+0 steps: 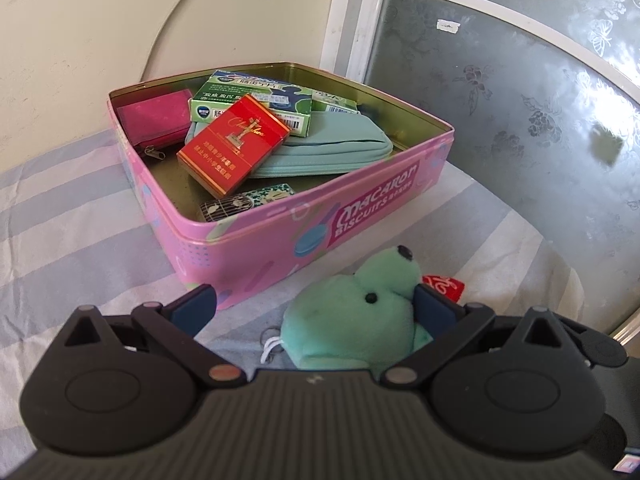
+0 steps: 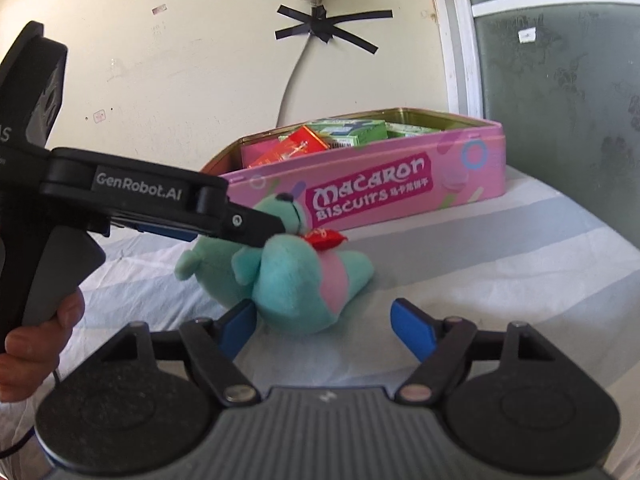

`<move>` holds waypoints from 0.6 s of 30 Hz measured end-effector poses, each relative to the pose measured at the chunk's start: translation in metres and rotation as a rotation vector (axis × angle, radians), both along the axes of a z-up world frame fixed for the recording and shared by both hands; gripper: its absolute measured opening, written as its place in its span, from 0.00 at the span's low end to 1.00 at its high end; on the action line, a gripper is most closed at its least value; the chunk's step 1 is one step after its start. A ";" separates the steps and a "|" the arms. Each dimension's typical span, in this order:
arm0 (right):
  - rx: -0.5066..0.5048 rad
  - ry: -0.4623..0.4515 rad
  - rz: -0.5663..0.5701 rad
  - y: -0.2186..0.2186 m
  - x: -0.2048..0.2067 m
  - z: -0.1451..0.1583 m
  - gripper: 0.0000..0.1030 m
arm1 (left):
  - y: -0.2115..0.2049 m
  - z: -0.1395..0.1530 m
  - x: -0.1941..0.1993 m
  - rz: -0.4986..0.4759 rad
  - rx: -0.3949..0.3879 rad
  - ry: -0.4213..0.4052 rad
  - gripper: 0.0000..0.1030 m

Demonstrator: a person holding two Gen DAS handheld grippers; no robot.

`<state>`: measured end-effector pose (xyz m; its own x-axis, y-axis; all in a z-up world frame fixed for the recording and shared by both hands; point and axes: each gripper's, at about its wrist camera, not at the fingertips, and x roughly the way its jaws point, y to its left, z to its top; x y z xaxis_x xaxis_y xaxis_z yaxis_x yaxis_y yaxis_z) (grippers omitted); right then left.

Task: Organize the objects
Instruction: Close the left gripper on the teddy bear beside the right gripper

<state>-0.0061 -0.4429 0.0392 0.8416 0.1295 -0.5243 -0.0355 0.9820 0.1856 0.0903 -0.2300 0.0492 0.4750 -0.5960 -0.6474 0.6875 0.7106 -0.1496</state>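
Green plush toy [image 2: 296, 276] at the front wall of the pink biscuit tin [image 1: 360, 216], held by the left gripper [image 1: 316, 300].

The soft, fuzzy toy, mint green with a pink belly patch and a shiny red tag [image 2: 324, 238] at its neck, sits on the striped cloth [image 1: 60, 216] over the counter, just in front of the tin. In the right wrist view the left gripper's fingers [image 2: 256, 222] close on the toy's head; a hand [image 2: 44, 328] holds that tool's handle. The right gripper [image 2: 324, 324] stands just behind the toy, its blue-padded fingers [image 2: 412, 324] spread apart, the left one at the toy's flank, the right one clear of it. The open, rounded-corner metal tin holds a glossy red carton [image 1: 234, 144], green cardboard boxes [image 1: 256, 98], a teal zip pouch [image 1: 328, 144] and a magenta zip purse [image 1: 154, 118].
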 end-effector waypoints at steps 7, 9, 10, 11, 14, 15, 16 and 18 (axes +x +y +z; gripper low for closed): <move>0.005 -0.003 0.000 -0.002 0.000 -0.002 0.75 | -0.001 -0.002 0.001 0.003 -0.003 -0.003 1.00; 0.003 -0.011 -0.012 -0.005 -0.001 -0.001 0.75 | -0.001 -0.003 0.002 0.005 -0.006 0.003 1.00; 0.005 -0.014 -0.021 -0.007 -0.001 0.000 0.75 | -0.001 -0.003 0.003 0.006 -0.010 0.009 1.00; 0.010 -0.013 -0.025 -0.008 -0.001 0.000 0.75 | -0.001 -0.004 0.004 0.005 -0.013 0.015 1.00; 0.016 -0.011 -0.023 -0.009 -0.001 -0.001 0.75 | -0.001 -0.005 0.004 0.006 -0.019 0.024 1.00; 0.013 -0.013 -0.017 -0.007 -0.001 -0.001 0.75 | -0.001 -0.006 0.005 0.004 -0.021 0.029 1.00; 0.012 -0.015 -0.007 -0.005 -0.002 0.000 0.75 | -0.001 -0.007 0.005 0.004 -0.026 0.038 1.00; 0.009 -0.027 0.016 0.000 -0.002 0.002 0.75 | -0.001 -0.010 0.007 0.006 -0.039 0.054 1.00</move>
<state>-0.0085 -0.4433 0.0411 0.8532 0.1479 -0.5001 -0.0564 0.9795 0.1934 0.0971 -0.2309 0.0392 0.4437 -0.6189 -0.6481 0.6737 0.7073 -0.2142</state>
